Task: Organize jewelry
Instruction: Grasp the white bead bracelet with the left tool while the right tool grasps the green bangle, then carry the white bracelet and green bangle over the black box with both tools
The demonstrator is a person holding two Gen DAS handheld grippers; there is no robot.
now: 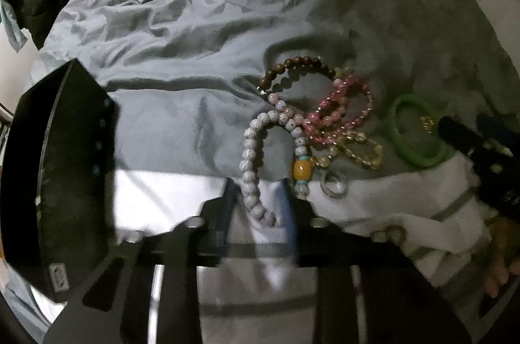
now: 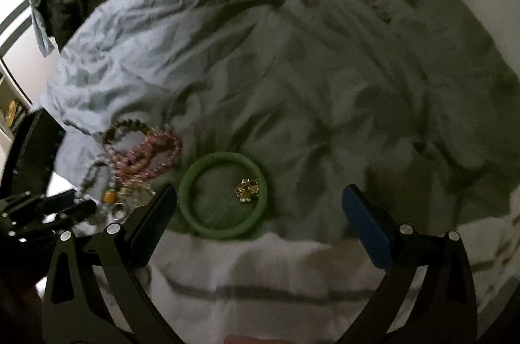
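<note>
The left gripper has its fingers narrowly parted around a white bead bracelet, though contact is unclear. A black box lies left; pink beads pile right. Only the right wrist view shows the right gripper wide open, empty, facing a green bangle ringing a gold ornament on the bedspread.

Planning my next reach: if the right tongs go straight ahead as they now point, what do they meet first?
Most likely the green bangle, which lies just ahead, left of the centre line of the open right tongs, with a small gold piece inside it. Right of it lies only the grey bedding. Depth is uncertain.
</note>
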